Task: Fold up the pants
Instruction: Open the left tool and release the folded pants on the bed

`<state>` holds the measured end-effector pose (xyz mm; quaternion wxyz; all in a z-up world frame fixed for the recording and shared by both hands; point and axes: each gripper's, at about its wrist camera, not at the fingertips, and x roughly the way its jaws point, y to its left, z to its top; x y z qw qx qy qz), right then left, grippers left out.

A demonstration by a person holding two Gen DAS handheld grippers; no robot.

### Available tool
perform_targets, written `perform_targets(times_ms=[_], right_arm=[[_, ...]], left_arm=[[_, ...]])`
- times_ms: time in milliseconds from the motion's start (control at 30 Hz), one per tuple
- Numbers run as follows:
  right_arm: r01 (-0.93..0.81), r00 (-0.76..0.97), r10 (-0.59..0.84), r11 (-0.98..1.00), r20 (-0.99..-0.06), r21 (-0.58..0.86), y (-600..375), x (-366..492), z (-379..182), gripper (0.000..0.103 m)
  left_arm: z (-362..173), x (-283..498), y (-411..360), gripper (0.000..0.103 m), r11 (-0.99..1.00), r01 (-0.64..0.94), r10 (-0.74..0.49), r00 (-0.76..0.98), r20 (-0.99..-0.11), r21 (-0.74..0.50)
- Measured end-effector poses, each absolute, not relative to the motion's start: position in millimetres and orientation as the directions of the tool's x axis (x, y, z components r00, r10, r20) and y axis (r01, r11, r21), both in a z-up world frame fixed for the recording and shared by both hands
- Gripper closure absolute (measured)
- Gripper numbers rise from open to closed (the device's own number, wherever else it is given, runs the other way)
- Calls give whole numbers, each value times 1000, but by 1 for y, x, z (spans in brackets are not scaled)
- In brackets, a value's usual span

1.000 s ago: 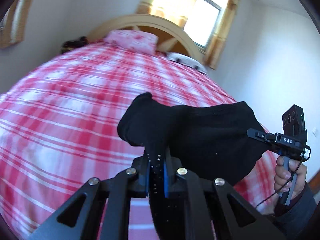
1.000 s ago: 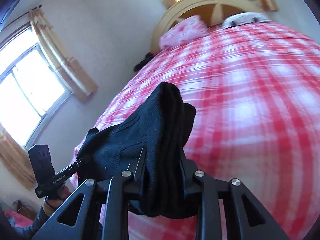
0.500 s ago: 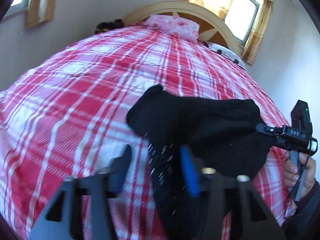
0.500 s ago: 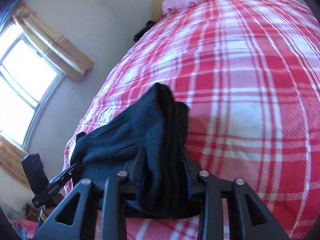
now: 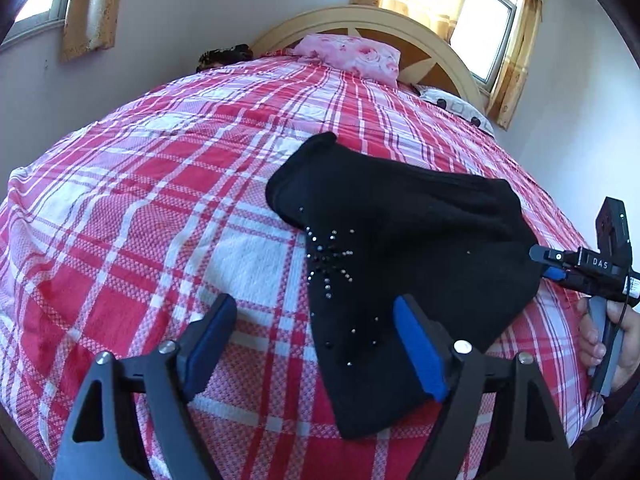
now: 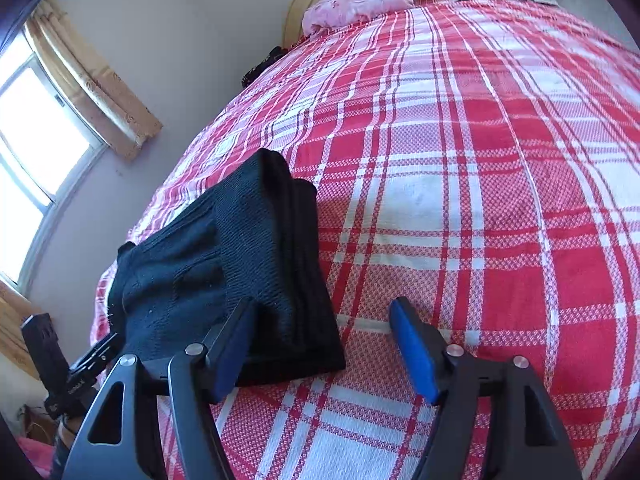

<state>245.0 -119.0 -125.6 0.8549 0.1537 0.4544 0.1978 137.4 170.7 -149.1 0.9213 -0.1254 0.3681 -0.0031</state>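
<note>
Black folded pants (image 5: 400, 240) with small rhinestones lie on the red plaid bedspread (image 5: 160, 200). My left gripper (image 5: 316, 340) hovers low over their near end. Its jaws are opening, the cloth lies between them close to the right blue pad (image 5: 416, 344), and neither pad presses it. In the right wrist view the pants (image 6: 240, 272) lie as a thick stack at the left. My right gripper (image 6: 322, 348) is opening too, its left pad (image 6: 232, 348) beside the stack's edge and its right pad over bare bedspread. A hand (image 5: 612, 332) holds the right gripper (image 5: 544, 262) at the pants' far side.
A pink floral pillow (image 5: 352, 54) and a white patterned pillow (image 5: 456, 108) lie against the curved wooden headboard (image 5: 440, 48). A dark bundle (image 5: 224, 56) sits at the bed's far left corner. Curtained windows (image 6: 36, 136) flank the bed. Plaid bedspread (image 6: 480, 200) stretches beyond the pants.
Both grippers have opened and let go of the pants, which now rest on the bed. Both hands have sunk closer to the bedspread.
</note>
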Motion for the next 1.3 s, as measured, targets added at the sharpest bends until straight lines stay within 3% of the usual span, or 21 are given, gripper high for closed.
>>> perform_targets(times_ms=[133, 967, 1300], right_arm=[[-154, 530, 459, 879, -713, 451, -126, 237, -121, 32], [-151, 552, 386, 918, -739, 366, -116, 202, -111, 31], [-199, 663, 357, 931, -658, 304, -108, 158, -69, 31]], left_arm=[[-145, 130, 165, 11, 975, -137, -21, 730, -684, -177], [-118, 106, 150, 11, 981, -126, 2, 763, -647, -146], [-90, 80, 141, 11, 981, -131, 26, 813, -582, -140]])
